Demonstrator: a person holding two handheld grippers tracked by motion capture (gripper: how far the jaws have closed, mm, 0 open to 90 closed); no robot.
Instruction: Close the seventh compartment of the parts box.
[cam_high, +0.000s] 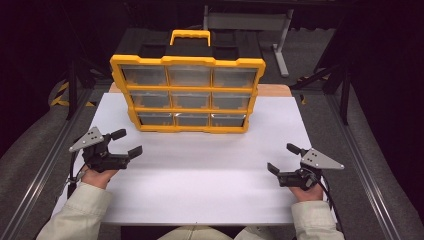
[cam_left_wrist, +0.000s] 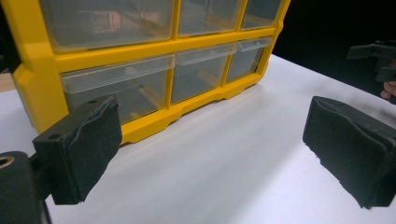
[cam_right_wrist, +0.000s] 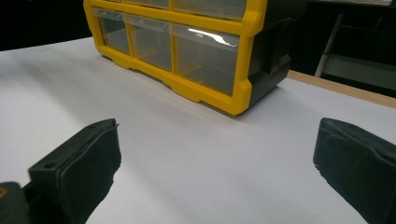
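Note:
A yellow-framed organiser (cam_high: 187, 92) with three rows of clear drawers stands upright at the back of the white table (cam_high: 200, 175); all its drawers look pushed in. My left gripper (cam_high: 129, 142) is near the table's left edge, just in front of the organiser's lower left corner, open with nothing between its pads. In the left gripper view, the jaws (cam_left_wrist: 210, 149) stand wide apart and the organiser (cam_left_wrist: 154, 46) is close ahead. My right gripper (cam_high: 281, 157) rests open near the right front. Its own view has the empty jaws (cam_right_wrist: 217, 172) facing the organiser's right end (cam_right_wrist: 187, 42).
A strip of bare wooden tabletop (cam_high: 272, 90) runs behind the white sheet. A grey metal stand (cam_high: 280, 45) is on the floor behind the organiser. Metal rails (cam_high: 47, 160) run along both sides of the table. The other gripper (cam_left_wrist: 376, 56) appears far off in the left gripper view.

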